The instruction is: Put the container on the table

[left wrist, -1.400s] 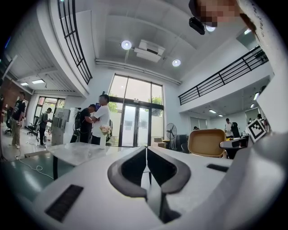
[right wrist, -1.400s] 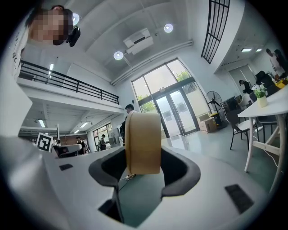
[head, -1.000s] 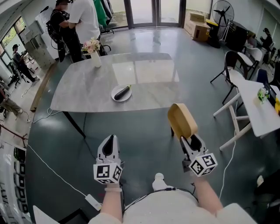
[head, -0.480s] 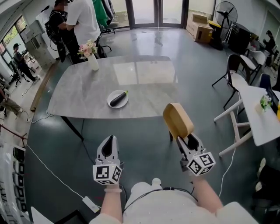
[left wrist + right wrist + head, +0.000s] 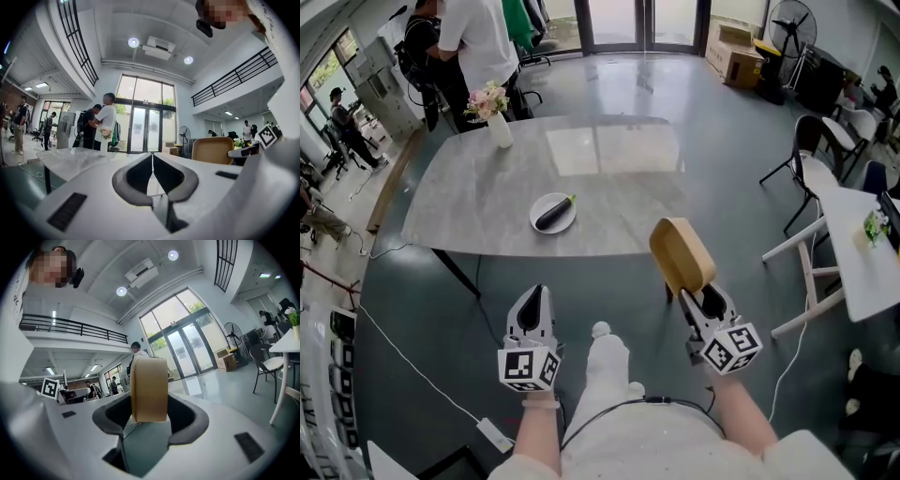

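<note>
Now short of table (image 5: 478, 197) edge, container (image 5: 682, 255) over floor (image 5: 600, 286).

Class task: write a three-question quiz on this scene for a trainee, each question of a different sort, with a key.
1. True or false: the tan container is in the air, short of the grey table.
2. The left gripper has its fingers: A wide apart; B together, empty; C shut on a vase.
3. Which gripper holds the container?
Key: 1 true; 2 B; 3 the right gripper.
</note>
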Demonstrator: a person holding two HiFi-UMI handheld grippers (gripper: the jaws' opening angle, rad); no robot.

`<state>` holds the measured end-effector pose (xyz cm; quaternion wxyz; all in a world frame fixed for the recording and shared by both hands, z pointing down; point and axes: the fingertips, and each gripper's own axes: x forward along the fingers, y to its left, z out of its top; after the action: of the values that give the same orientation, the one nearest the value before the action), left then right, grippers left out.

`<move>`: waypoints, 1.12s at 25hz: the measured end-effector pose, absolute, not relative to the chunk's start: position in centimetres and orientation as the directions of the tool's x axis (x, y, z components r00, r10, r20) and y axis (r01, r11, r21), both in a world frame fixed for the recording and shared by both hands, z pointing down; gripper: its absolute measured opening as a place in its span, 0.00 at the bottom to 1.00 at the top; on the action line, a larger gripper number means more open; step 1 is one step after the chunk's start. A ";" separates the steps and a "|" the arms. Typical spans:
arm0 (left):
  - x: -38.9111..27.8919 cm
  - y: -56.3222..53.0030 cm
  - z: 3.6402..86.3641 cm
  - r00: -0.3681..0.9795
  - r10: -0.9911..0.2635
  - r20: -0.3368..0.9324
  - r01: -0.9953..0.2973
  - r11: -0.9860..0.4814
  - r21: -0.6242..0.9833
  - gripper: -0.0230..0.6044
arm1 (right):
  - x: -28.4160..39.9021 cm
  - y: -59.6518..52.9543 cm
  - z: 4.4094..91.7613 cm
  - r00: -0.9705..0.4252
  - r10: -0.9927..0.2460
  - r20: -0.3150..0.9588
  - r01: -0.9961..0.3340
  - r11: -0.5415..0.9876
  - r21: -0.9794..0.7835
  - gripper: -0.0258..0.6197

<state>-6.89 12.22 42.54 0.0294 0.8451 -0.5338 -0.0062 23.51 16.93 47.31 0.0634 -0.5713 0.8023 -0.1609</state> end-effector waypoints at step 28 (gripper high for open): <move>-7.0 -7.9 42.8 0.500 -0.863 0.066 -0.866 -0.497 0.055 0.05 | 20.7 -1.6 48.8 -0.336 -0.931 0.142 -0.886 0.261 -0.383 0.41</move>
<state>-6.95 -7.85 42.78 0.0404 0.8652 -0.4996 0.0147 20.72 -1.61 48.81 0.0560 -0.5737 0.7920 -0.2014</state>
